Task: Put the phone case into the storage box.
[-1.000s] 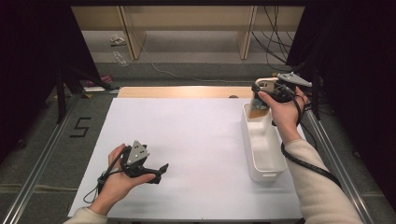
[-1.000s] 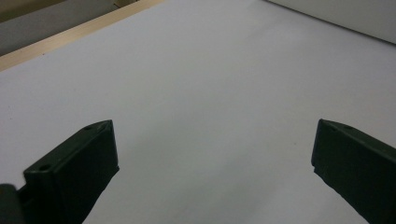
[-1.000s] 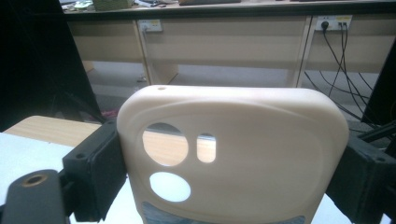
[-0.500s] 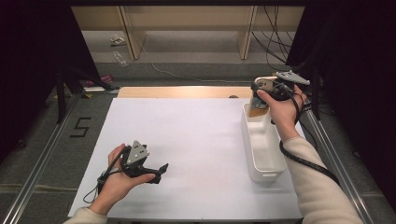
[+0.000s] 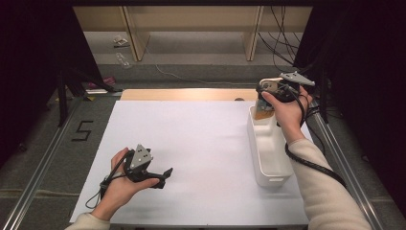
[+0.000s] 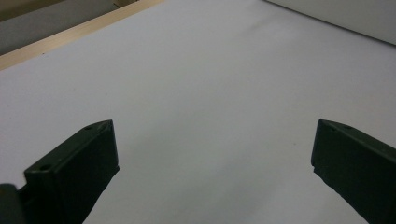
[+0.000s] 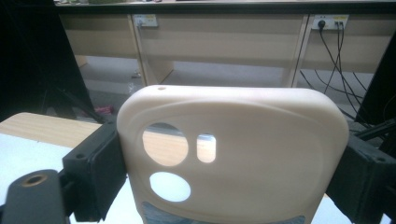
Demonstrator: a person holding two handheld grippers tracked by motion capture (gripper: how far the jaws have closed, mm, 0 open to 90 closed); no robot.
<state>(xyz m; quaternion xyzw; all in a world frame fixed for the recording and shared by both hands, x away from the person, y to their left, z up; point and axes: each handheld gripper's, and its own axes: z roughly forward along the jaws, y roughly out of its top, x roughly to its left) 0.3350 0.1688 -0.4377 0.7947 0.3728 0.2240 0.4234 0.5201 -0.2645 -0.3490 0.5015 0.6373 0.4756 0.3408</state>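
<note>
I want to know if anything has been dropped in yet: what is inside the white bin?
The white bin looks bare inside along most of its length. Its far end is covered by the right gripper and the cream phone case it holds, so that part cannot be checked.

Only readable thing here is a black "5" [image 5: 83, 130] marked on the grey floor [image 5: 43, 143], left of the white table top in the high view. The stickers on the wall sockets at the top of the right gripper view are too blurry to read.
</note>
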